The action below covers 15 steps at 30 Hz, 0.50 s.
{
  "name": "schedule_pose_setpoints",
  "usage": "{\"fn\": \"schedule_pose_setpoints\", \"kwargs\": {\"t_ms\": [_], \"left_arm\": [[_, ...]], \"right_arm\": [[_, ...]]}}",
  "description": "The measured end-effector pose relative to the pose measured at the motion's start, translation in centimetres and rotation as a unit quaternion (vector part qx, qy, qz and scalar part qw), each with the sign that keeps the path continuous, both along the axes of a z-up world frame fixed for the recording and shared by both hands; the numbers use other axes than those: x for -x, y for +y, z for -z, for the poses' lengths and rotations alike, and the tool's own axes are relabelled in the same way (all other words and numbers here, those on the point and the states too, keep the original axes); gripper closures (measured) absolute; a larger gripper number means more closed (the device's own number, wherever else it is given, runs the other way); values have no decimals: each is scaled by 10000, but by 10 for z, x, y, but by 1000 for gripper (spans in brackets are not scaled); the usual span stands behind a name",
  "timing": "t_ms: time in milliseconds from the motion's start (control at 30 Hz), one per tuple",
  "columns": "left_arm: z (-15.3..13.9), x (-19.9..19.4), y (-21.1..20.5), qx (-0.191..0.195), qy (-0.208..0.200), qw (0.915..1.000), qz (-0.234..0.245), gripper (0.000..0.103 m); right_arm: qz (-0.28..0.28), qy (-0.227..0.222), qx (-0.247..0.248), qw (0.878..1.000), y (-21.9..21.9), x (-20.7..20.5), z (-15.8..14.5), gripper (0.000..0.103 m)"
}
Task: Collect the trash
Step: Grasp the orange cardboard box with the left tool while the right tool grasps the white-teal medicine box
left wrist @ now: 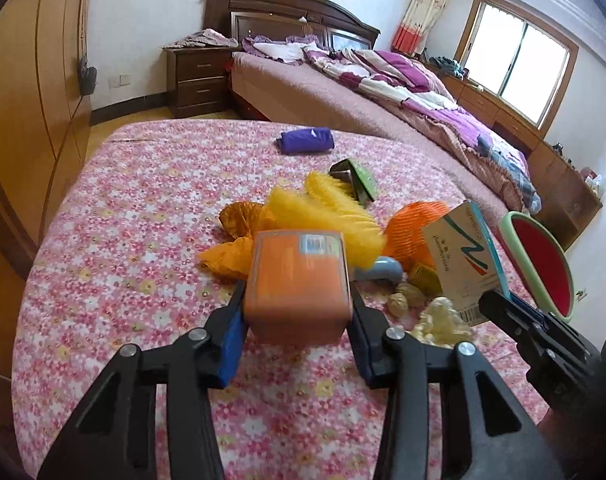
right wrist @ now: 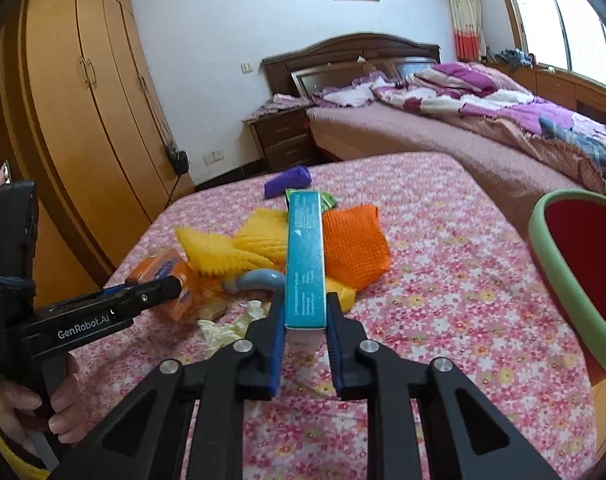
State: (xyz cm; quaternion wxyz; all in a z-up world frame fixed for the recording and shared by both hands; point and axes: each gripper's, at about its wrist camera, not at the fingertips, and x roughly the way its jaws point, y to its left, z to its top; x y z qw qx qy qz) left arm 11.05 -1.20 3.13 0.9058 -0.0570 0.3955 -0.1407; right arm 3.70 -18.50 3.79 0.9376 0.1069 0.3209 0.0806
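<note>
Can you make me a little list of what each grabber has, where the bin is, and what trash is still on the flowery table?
left gripper: shut on the orange box
right gripper: shut on the teal box
bin: green rim, red inside, at the right edge of the table
still lying there: yellow foam net, orange foam net, purple bag, crumpled paper

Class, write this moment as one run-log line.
left gripper: shut on orange box | right gripper: shut on teal box | bin: right, not reached
</note>
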Motion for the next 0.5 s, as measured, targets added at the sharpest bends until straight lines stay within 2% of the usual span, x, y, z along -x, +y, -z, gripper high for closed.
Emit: {"fn": "schedule_pose_setpoints", "kwargs": {"t_ms": [500], "left_arm": [[-42, 45, -11, 129, -515, 9985, 133, 57]], "right_arm": [[276, -612, -160, 9976, -26, 54, -41, 82]]}}
